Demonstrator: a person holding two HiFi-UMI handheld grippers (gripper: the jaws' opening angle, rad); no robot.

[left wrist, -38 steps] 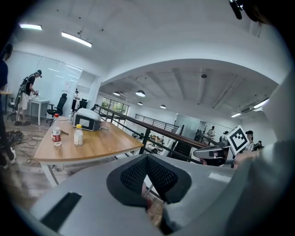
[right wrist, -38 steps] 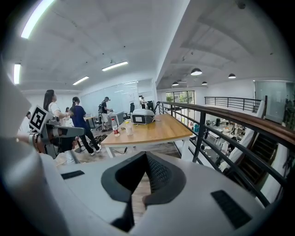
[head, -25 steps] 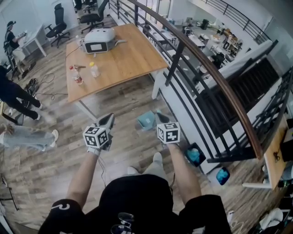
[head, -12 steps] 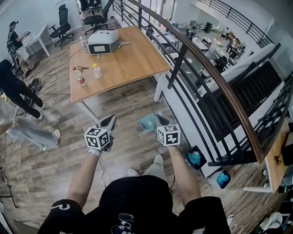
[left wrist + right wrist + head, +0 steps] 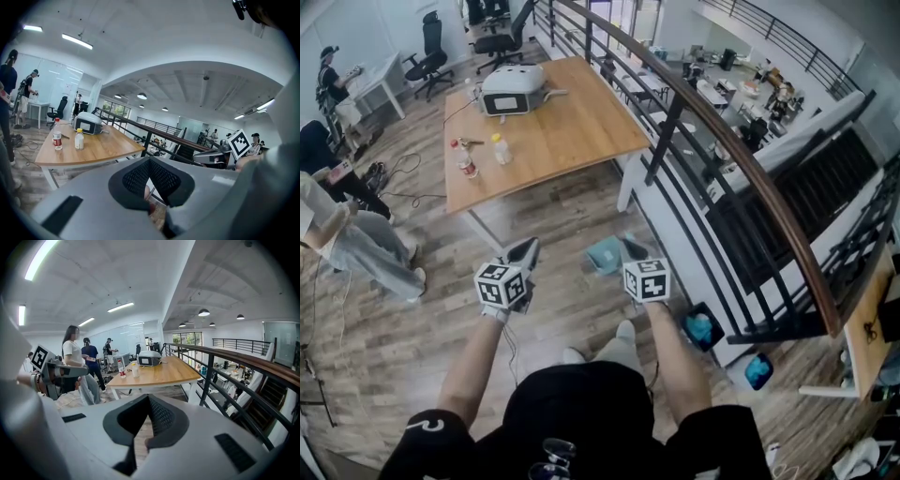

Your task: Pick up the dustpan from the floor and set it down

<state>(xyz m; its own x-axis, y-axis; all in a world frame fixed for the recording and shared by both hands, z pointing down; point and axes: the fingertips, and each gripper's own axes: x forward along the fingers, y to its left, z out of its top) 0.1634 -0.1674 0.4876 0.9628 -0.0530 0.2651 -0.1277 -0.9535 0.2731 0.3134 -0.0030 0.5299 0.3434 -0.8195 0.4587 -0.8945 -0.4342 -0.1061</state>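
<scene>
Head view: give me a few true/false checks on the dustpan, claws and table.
1. The dustpan lies on the floor. True.
2. The right claw holds the dustpan. False: it is shut and empty, and the dustpan is on the floor just beyond it.
3. Two bottles stand on the table. True.
4. The white machine sits on the floor. False: it is on the table, at its far end.
5. The left claw is wide open. False: it is shut, with nothing in it.
</scene>
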